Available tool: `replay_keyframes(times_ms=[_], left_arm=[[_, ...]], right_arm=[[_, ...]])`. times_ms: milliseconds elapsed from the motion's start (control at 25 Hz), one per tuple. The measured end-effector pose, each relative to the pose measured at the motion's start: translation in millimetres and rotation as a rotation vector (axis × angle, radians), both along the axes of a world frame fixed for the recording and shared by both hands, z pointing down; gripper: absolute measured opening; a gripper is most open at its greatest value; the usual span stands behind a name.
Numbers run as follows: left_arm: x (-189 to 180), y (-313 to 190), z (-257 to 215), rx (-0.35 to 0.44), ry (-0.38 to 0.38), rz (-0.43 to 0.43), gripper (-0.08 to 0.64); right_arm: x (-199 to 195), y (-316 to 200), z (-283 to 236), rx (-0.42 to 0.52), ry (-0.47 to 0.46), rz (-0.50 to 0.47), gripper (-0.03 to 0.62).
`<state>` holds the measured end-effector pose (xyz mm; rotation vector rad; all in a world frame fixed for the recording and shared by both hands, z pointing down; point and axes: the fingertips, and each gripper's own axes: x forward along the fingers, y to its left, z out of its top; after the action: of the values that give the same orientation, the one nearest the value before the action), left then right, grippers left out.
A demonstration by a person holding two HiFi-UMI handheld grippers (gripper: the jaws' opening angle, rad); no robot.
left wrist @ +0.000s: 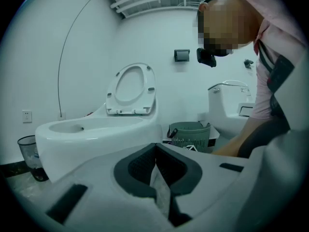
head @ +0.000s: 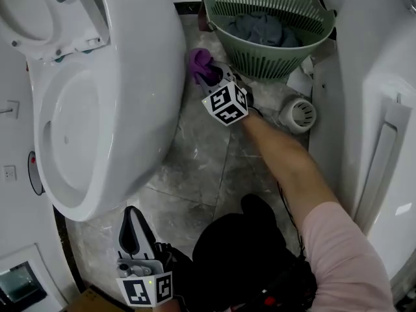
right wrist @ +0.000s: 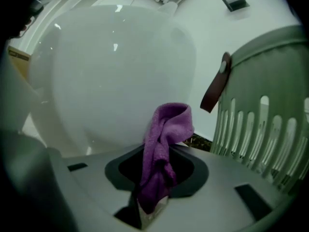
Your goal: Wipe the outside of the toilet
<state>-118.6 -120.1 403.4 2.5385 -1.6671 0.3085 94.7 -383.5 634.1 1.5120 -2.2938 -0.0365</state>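
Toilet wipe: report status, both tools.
Right tool shut on cloth, at toilet outer side; contact unclear. Left tool shut, empty, low by toilet front. Basket close on cloth's right.

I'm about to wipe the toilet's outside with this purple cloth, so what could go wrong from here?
1. The purple cloth is bunched into a narrow strip in the jaws of the right gripper, so little cloth may meet the toilet and the hard jaws could scrape it.
2. The green basket stands close beside that gripper; a wide stroke could knock it.
3. Dragging might pull the cloth out of the jaws.
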Motion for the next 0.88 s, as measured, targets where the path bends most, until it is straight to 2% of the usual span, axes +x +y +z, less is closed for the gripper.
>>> replay_keyframes(times_ms=[240, 560, 720, 880], left_arm=[[9.1, -12.8, 10.4, -0.009, 0.004, 0.013, 0.009], [8.2, -14.3, 16.0, -0.024, -0.03, 0.03, 0.008], [-1.1, -14.9, 19.2, -0.032, -0.038, 0.01, 0.008], [0.3, -12.4, 24.1, -0.048, -0.05, 0.026, 0.008]], right_arm=[[5.6, -29.0, 20.4, -0.019, 0.022, 0.004, 0.114], [3.3, -39.5, 49.9, -0.073, 0.055, -0.002, 0.113], [-4.7, -46.3, 51.5, -0.07, 0.059, -0.012, 0.112], [-14.0, -51.4, 49.3, -0.063, 0.045, -0.026, 0.11]])
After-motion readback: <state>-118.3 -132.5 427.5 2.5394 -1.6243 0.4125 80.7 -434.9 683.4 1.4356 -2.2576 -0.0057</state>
